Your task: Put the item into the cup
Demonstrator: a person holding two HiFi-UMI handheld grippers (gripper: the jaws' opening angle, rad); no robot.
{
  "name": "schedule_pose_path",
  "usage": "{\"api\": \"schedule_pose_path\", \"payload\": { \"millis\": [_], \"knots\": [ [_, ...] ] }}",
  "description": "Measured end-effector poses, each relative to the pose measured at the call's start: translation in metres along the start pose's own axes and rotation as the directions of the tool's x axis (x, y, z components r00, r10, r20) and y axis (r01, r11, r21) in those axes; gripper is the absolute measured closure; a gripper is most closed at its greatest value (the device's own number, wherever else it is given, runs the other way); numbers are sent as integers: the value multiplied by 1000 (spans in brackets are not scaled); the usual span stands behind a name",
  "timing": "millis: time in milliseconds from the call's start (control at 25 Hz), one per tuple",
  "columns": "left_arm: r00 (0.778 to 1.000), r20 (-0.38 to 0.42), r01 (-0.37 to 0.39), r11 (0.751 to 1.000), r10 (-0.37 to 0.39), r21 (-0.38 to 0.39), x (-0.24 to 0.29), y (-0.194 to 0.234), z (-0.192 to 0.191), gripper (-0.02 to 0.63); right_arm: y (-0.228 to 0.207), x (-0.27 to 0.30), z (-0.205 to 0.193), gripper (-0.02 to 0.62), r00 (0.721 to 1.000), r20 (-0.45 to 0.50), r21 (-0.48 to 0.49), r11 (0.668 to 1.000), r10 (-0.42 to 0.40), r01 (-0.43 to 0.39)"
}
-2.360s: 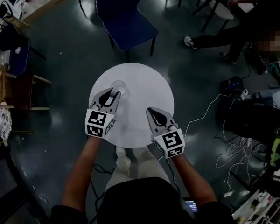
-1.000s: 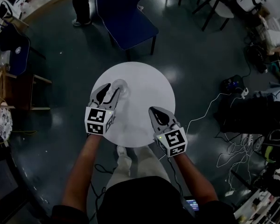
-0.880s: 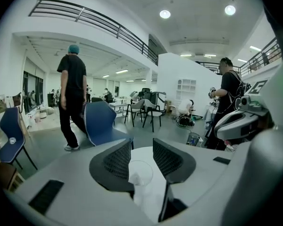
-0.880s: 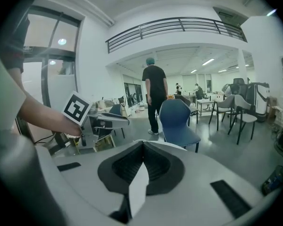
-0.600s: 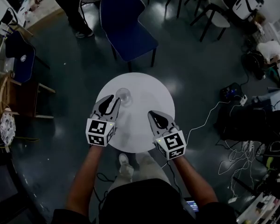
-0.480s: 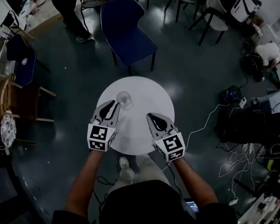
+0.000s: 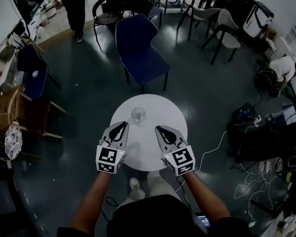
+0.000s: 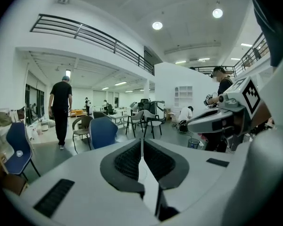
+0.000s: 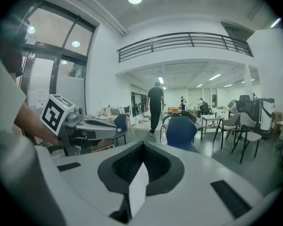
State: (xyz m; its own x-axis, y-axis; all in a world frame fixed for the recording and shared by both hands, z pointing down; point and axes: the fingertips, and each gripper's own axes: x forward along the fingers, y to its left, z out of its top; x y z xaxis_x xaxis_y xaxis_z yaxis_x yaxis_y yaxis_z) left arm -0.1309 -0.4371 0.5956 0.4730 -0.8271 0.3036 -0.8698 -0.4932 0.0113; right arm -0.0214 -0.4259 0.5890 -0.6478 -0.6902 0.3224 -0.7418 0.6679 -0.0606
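As the person looks down from above, a small round white table (image 7: 144, 149) sits on a dark floor (image 7: 84, 107). Far on the left, a person in dark clothes (image 7: 73, 4) stands near a black chair (image 7: 108, 14).

The left gripper (image 7: 122, 126) is over the left side of the table, and its tip points toward the cup (image 7: 138, 115). Its jaws are closing and are almost all the way together, so only a thin slit shows. Nothing is between them.

The cup is clear glass. It stands upright on the table near the far edge, just ahead of the two gripper tips. No gripper touches it. I cannot tell if anything is inside it, because it is small and see-through.

Behind the table is a big blue chair (image 7: 138, 46).

The right gripper (image 7: 160, 129) is over the right side of the table, beside the left one but apart from it. Its jaws are squeezed together and hold nothing.

Far on the right, a person in a white top (image 7: 284, 67) bends down by the wall.
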Motion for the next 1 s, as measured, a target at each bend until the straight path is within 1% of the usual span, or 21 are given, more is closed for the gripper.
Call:
{"api": "schedule_pose_path", "payload": {
  "millis": [360, 560, 760, 1000],
  "knots": [
    [998, 55, 14, 999, -15, 32, -64, -10, 23, 581, 47, -20, 41, 581, 998, 55, -49, 999, 0, 3],
    [997, 71, 35, 999, -35, 4, -101, -11, 22, 581, 74, -27, 62, 581, 996, 90, -67, 998, -8, 15],
    [996, 79, 45, 998, -47, 33, -130, -16, 27, 584, 94, -39, 73, 581, 993, 113, -48, 999, -20, 25],
    [991, 116, 63, 998, -65, 23, -163, -14, 26, 589, 123, -53, 79, 581, 989, 140, -35, 998, -42, 47]
  ]
}}
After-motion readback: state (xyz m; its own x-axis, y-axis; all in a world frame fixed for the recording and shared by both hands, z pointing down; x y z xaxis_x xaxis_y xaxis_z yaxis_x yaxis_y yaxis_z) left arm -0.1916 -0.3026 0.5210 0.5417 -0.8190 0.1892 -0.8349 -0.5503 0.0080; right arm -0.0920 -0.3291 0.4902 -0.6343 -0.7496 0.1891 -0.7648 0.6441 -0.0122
